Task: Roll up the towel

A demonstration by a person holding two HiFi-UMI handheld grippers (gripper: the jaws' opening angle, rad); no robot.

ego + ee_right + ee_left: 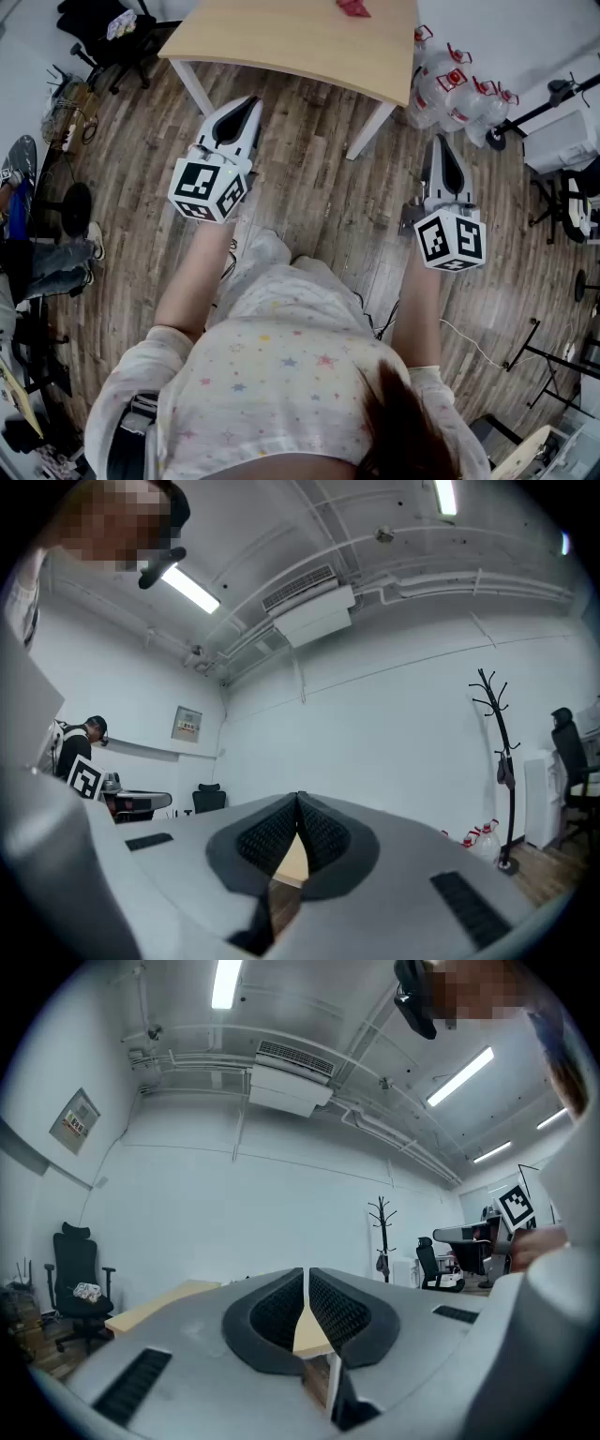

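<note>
While the person stands on the brown wood-plank floor [319, 187], both tools are held level over it, short of the light wooden worktop [300, 37] at 12 o'clock. The left gripper [249, 103] has its jaws all but together, only a thin slit between the tips, with nothing in them. The right gripper [441, 142] has its jaws closed tip to tip, also empty. On the worktop's far edge, at 12 o'clock, lies a small red crumpled thing [354, 7], cut off by the frame; whether it is the towel cannot be told. It is well apart from both grippers.

A cluster of clear water bottles with red handles [459, 84] stands on the floor just beside the worktop's white leg at 1 o'clock. A black office chair [103, 37] sits at 11 o'clock, and a seated person's legs [56, 262] show at 9 o'clock. The room has white walls, a black coat stand [497, 761] and a white ceiling air unit [291, 1077].
</note>
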